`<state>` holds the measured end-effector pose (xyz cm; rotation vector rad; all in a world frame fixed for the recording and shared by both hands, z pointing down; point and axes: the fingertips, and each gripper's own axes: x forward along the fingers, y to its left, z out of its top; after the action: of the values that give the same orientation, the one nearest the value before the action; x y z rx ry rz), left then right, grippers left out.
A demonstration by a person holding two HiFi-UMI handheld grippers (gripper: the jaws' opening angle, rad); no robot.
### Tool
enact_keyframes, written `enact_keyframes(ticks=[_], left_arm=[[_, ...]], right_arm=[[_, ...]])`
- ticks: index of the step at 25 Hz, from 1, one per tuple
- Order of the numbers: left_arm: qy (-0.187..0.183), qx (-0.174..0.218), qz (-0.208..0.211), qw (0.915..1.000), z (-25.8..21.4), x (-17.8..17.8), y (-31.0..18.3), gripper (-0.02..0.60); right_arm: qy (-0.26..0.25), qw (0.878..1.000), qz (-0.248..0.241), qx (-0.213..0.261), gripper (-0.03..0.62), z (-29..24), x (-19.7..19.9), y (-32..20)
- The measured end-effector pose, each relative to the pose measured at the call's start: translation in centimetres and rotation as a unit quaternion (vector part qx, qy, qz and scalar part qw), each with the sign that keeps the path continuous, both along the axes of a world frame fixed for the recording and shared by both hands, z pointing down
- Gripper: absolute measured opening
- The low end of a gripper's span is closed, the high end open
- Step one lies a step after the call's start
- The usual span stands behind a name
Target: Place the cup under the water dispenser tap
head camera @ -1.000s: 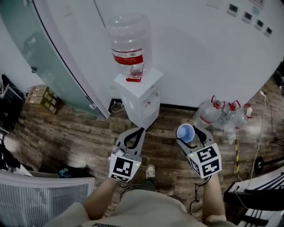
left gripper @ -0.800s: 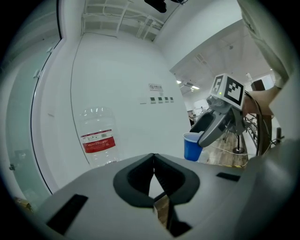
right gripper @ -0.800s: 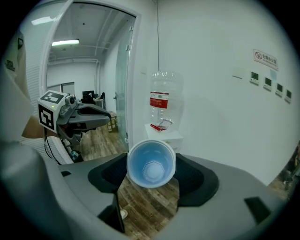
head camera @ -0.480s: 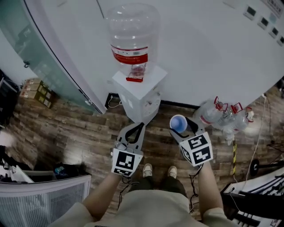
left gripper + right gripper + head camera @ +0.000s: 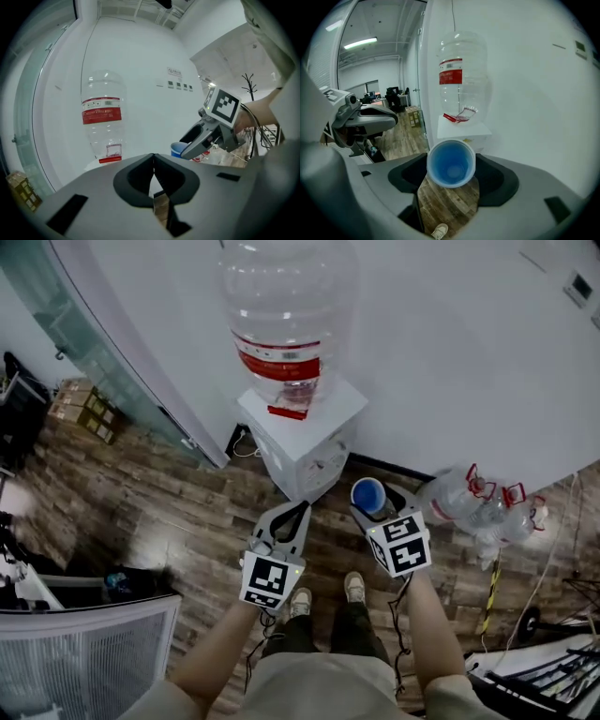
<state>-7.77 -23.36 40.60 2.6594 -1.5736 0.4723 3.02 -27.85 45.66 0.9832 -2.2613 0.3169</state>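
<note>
Right, from the head view first: the water dispenser point(image 5: 302, 437) stands against the wall with its big bottle point(image 5: 286, 324) upended on top, and both my tools hang in front of it over the wooden floor point(image 5: 141, 512). My right gripper point(image 5: 374, 496) carries the blue cup point(image 5: 367, 494) mouth up, near the dispenser's front right corner but apart from it. The left gripper point(image 5: 301, 509) sits just before the cabinet, and spare bottles point(image 5: 473, 502) lie off to the right. Through the left gripper view I see its two jaws pressed together at the tips with nothing between them, so that hand is idle. Through the right gripper view the jaws stand wide and pinch the cup by its sides, with the dispenser ahead of it. I judge this to be the carry-in step: the cup is in hand but not yet at the tap, which I cannot make out clearly in any view. Next I would bring the cup lower and forward to the front face, keep it level, and let go only once it rests under the spout.
</note>
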Motion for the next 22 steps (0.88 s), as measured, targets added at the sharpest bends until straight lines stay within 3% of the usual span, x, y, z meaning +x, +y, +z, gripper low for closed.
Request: enact_keyframes(ticks=[8,15,22], left_arm=[[0.002,-0.016,-0.064,0.9978,4.3,1.1,-5.4,0.006],[0.030,-0.062,-0.117,0.9908,12.1,2.2,-8.8,0.006],[0.044,-0.070,-0.128,0.9883,19.6,2.4,-11.9,0.006]], right_arm=[[0.009,0.998,-0.057,-0.023,0.327,7.1,-0.2,-6.4],[0.022,0.995,-0.094,-0.037,0.327,14.9,-0.2,-10.1],[0.020,0.993,-0.098,-0.058,0.327,23.0,-2.2,-13.7]])
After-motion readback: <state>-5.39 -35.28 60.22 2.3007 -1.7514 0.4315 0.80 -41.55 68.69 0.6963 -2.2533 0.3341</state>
